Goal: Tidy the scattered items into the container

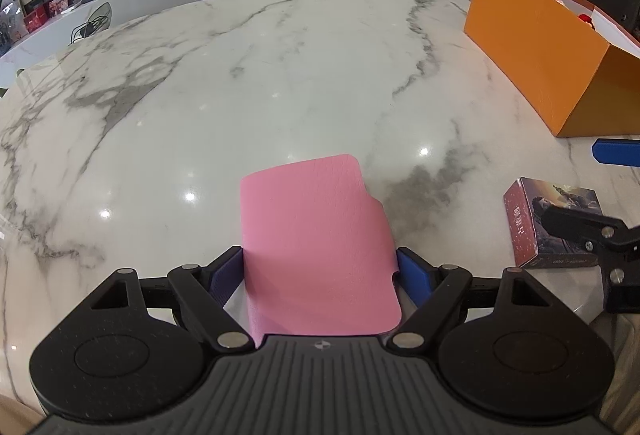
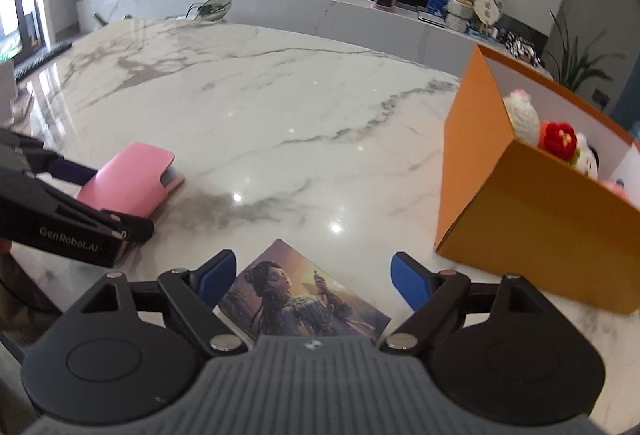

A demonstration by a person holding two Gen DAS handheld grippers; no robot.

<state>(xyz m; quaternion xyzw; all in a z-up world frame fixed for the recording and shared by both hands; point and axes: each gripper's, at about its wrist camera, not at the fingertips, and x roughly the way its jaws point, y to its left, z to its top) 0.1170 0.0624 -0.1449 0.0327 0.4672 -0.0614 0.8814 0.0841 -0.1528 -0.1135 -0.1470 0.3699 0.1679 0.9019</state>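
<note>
Your left gripper (image 1: 320, 271) is clamped on the pink case (image 1: 316, 243), whose long axis runs straight ahead over the marble table (image 1: 240, 83), while your right gripper (image 2: 312, 279) stands apart over the picture box (image 2: 304, 295), lying diagonally beside the orange container (image 2: 532, 219).

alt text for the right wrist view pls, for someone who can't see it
The right tool hangs open over a small illustrated box lying on a white marble table. To its left, the left tool grips a pink case; to the right stands an open orange box holding knitted toys.
</note>
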